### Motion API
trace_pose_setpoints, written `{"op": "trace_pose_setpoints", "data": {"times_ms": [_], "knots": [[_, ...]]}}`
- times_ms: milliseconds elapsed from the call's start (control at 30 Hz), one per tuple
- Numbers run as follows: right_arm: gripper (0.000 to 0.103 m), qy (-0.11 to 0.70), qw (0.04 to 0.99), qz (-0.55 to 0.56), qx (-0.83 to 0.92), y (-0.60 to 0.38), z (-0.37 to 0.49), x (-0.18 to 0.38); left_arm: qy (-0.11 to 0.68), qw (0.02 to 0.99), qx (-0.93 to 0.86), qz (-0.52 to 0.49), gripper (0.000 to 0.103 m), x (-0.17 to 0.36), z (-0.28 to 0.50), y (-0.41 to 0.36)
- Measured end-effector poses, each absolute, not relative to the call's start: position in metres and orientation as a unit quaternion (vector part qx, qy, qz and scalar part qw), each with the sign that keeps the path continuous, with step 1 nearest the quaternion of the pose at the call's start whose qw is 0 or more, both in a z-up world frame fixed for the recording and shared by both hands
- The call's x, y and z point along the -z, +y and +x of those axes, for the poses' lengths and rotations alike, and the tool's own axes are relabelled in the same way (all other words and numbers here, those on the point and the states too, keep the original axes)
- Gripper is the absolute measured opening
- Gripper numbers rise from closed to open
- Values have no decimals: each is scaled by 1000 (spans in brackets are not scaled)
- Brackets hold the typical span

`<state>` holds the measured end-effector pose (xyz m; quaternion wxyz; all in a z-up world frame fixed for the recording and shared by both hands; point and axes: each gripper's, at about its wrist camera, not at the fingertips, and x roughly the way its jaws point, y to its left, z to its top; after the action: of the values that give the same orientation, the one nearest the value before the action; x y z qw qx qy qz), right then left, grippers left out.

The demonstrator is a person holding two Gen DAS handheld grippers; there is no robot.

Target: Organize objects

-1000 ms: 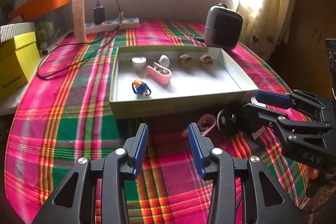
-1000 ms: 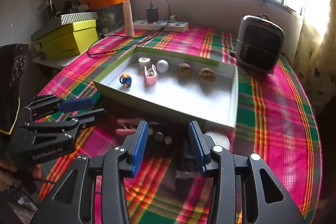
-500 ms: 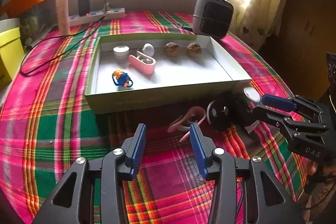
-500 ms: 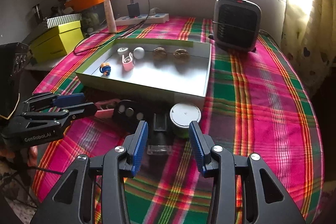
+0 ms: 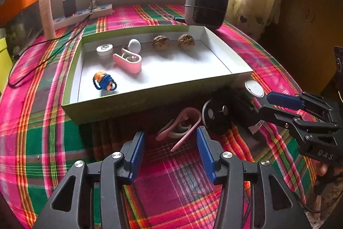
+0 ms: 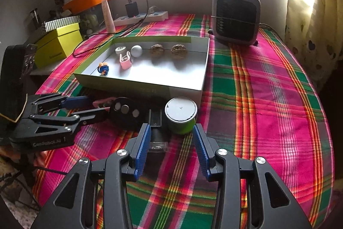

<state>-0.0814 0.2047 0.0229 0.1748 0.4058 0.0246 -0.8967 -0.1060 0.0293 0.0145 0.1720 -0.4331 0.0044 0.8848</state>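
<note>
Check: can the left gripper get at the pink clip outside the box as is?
Probably yes. The left gripper is open, and the pink clip lies on the cloth just ahead of its fingertips, with nothing between them.

Black tools (image 5: 170, 155), blue ribbed pads (image 6: 141, 150)

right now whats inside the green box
Inside the shallow green box: a white round cap, white ball, pink clip, blue-orange cord bundle and two brown walnuts. Its near wall hides the floor strip behind it.
</note>
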Motion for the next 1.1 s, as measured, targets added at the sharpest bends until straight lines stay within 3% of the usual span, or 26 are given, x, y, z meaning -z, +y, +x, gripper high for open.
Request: {"op": "trace_pose_setpoints", "data": {"times_ms": [533,800,1100], "knots": [[42,34,191,427,883,192,-85,-12,23,166,-887,-431,46,-15,-116,36],[42,49,184,435,880,184,-90,-6,11,153,-890,-428,22,-15,-117,24],[42,52,184,433,881,180,-87,-5,0,150,-891,-428,22,-14,-113,16]]}}
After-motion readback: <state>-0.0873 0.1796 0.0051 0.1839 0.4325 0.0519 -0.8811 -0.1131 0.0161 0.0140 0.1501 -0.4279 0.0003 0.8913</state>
